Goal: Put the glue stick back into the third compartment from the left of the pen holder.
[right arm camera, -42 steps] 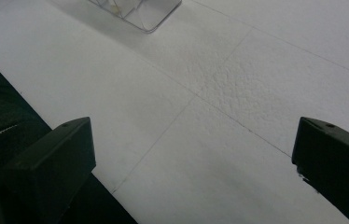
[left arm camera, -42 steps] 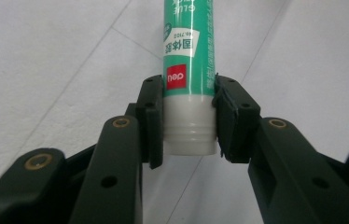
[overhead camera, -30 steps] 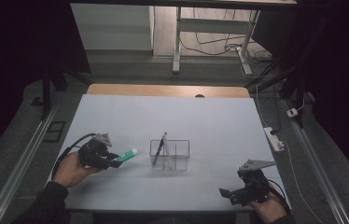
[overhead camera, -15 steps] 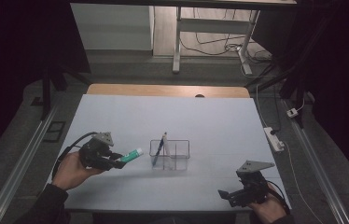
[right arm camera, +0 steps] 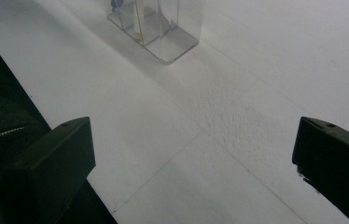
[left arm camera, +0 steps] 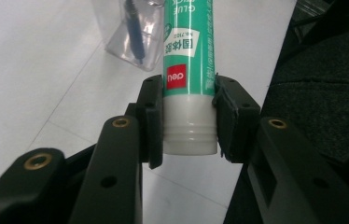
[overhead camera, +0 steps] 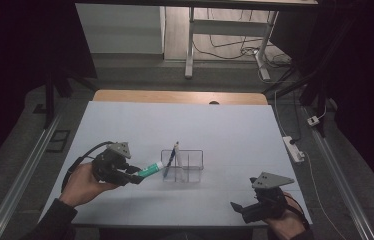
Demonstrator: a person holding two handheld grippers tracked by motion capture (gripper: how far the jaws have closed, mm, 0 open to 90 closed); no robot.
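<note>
Since the earlier frames the left gripper [overhead camera: 134, 176] has been lifted and carried a little closer to the clear organizer [overhead camera: 182, 165], the glue stick [overhead camera: 151, 170] with it. The stick is clamped at its white base between the left jaws and is held nearly level, just left of the organizer, its far end close to the pen [overhead camera: 170, 159] that leans in the organizer's left compartment. The right gripper [overhead camera: 236, 207] rests near the tabletop [overhead camera: 235, 130] edge, right of and nearer than the organizer, with its jaws wide apart and nothing between them. For a clean drop, the stick is best tipped upright above a free compartment, kept clear of the pen, and released only once its end is inside the walls.
</note>
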